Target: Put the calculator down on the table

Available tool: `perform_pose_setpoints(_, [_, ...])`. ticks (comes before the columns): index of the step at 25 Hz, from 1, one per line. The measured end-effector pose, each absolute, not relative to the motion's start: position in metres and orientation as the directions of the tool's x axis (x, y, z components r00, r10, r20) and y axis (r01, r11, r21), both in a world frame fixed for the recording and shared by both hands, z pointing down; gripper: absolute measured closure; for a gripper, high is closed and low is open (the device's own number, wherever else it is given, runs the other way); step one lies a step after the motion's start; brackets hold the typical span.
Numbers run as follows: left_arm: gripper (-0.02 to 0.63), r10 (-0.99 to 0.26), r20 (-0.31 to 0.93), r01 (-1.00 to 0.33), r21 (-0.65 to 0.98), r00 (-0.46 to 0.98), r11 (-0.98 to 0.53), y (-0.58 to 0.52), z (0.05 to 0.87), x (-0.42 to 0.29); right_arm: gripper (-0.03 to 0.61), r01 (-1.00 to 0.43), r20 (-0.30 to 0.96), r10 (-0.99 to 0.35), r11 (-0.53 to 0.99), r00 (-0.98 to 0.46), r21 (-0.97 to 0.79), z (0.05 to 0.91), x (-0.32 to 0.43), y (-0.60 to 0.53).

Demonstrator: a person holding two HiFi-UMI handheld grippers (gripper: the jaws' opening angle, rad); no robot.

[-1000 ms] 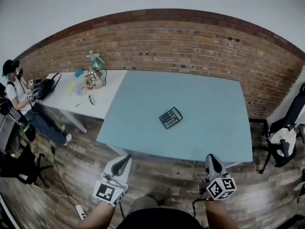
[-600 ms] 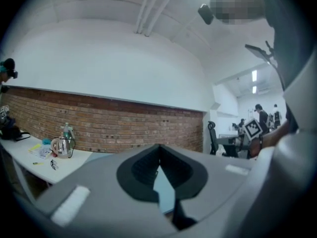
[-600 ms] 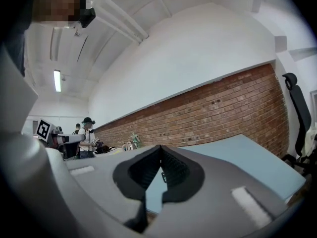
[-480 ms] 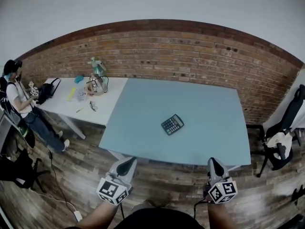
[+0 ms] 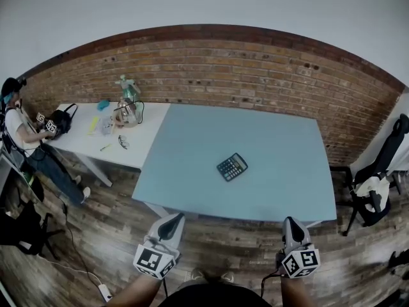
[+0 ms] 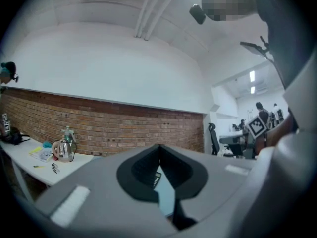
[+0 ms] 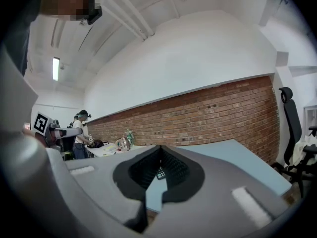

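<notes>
Head view first: where is the calculator point(image 5: 231, 167)? (Ana)

Flat and face up on the teal bench point(image 5: 192, 139), roughly mid-surface and set askew to its edges. Neither claw touches it. (Ben)

So why are the claws held off? (Ana)

I judge the putting-down done. The left claw point(image 5: 174, 218) and the right claw point(image 5: 291, 221) both hover level on the near side of the calculator, well apart from it and short of the bench edge. Left gripper view shows its jaws pressed together on nothing. Right gripper view shows the same, with the calculator glimpsed far off through the notch below the tips. (Ben)

And the surroundings? (Ana)

The bench top looks smooth and matte, so the calculator should lie steady. Beyond the calculator runs a brick wall point(image 5: 255, 69). Well to its left is a white bench point(image 5: 83, 142) with clutter and a seated person point(image 5: 22, 130). To its right is a dark chair point(image 5: 377, 184), and a wood-plank floor point(image 5: 223, 242) lies nearer than it. (Ben)
</notes>
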State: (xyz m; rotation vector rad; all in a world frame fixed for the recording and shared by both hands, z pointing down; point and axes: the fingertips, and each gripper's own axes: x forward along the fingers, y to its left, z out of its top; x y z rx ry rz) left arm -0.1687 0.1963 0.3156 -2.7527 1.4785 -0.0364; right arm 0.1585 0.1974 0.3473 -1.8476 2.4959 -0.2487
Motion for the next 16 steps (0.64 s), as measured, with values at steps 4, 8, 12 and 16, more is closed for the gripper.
perform_pose_setpoints(4, [0.627, -0.844, 0.01, -0.844, -0.027, 0.536, -0.536, 0.193, 0.315, -0.181, 0.577, -0.948, 0.087, -0.947, 0.301, -0.31, -0.102, 0.351, 0.145, 0.197])
perform_pose_setpoints(8, [0.627, -0.841, 0.016, -0.84, -0.024, 0.541, -0.542, 0.194, 0.317, -0.182, 0.577, -0.948, 0.08, -0.947, 0.302, -0.311, -0.103, 0.35, 0.143, 0.195])
perform_pose_setpoints(12, [0.627, -0.839, 0.016, -0.839, -0.025, 0.543, -0.543, 0.195, 0.315, -0.186, 0.577, -0.953, 0.076, -0.95, 0.299, -0.302, -0.044, 0.341, 0.149, 0.192])
perform_pose_setpoints(16, [0.627, -0.838, 0.024, -0.838, -0.03, 0.545, -0.545, 0.193, 0.315, -0.189, 0.577, -0.948, 0.067, -0.949, 0.313, -0.309, 0.05, 0.33, 0.148, 0.191])
